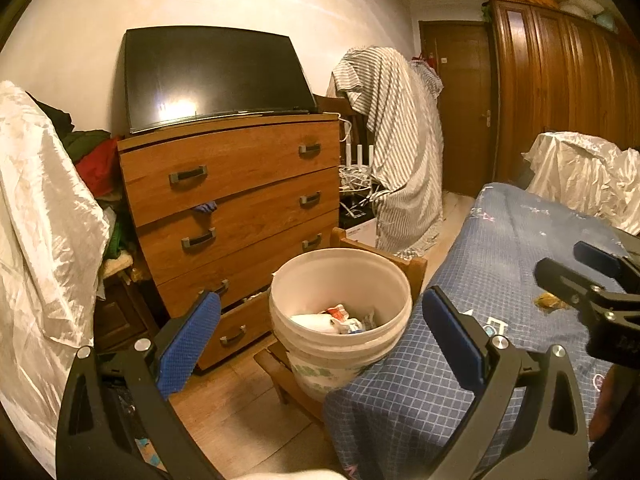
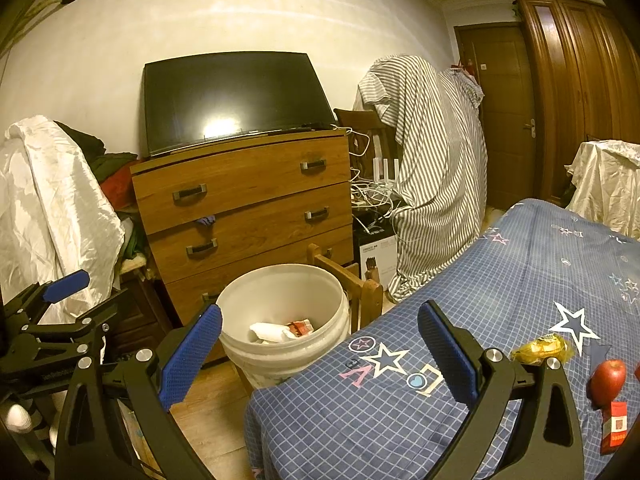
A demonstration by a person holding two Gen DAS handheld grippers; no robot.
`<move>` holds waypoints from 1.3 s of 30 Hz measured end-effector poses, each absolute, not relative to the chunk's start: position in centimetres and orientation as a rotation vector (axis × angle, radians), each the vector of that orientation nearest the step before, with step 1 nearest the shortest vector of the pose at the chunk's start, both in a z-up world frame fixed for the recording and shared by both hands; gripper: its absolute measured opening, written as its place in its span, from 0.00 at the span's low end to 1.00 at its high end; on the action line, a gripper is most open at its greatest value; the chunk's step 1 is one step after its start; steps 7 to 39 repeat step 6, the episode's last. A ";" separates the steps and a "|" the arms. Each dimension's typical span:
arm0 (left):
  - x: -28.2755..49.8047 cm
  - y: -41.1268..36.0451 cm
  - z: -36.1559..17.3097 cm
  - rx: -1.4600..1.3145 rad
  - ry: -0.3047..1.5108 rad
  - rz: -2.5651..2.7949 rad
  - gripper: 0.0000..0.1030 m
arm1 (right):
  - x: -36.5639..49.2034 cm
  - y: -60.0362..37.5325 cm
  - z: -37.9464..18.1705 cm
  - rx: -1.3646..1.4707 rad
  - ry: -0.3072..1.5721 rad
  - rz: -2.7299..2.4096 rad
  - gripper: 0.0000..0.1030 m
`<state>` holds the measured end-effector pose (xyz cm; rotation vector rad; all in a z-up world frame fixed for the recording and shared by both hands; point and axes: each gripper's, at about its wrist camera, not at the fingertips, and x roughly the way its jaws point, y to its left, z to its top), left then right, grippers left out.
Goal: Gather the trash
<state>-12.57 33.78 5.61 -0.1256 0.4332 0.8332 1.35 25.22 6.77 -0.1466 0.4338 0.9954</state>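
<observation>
Writing is sparse: on the blue checked bedspread (image 2: 500, 280), low in the centre of the right wrist view, the letters "V" and "E" can be read beside a small heart and pale stars, and a white carton (image 2: 378, 258) past the bed foot bears the word "CREATE" in small print. Print on the red packet (image 2: 616, 426) at the lower right edge is too blurred to be read.

A white plastic bucket (image 1: 340, 312) is seen at the centre of the left wrist view, set on a small wooden chair (image 1: 404, 264) just beside the bed. Crumpled white and red wrappers (image 1: 340, 320) are held inside it. A yellow crinkled wrapper (image 2: 540, 350) is found on the bedspread at the right of the right wrist view, with a red apple (image 2: 608, 378) near it.

The left gripper (image 1: 320, 348) is shown with its jaws spread wide and nothing between them; the bucket is framed in the gap. The right gripper (image 2: 320, 354) is likewise spread wide and empty, above the bed's edge.

A dark television (image 1: 212, 76) is carried on a wooden chest of drawers (image 1: 236, 200) in the upper middle. A striped cloth (image 1: 396, 152) is draped to its right, and a wardrobe (image 1: 560, 92) fills the upper right.
</observation>
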 end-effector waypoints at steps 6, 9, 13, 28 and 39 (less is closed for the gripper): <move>-12.4 34.3 5.4 -0.136 0.451 0.840 0.95 | 1.4 25.2 6.8 -0.145 0.436 0.992 0.95; -12.4 34.3 5.4 -0.136 0.451 0.840 0.95 | 1.4 25.2 6.8 -0.145 0.436 0.992 0.95; -12.4 34.3 5.4 -0.136 0.451 0.840 0.95 | 1.4 25.2 6.8 -0.145 0.436 0.992 0.95; -12.4 34.3 5.4 -0.136 0.451 0.840 0.95 | 1.4 25.2 6.8 -0.145 0.436 0.992 0.95; -12.4 34.3 5.4 -0.136 0.451 0.840 0.95 | 1.4 25.2 6.8 -0.145 0.436 0.992 0.95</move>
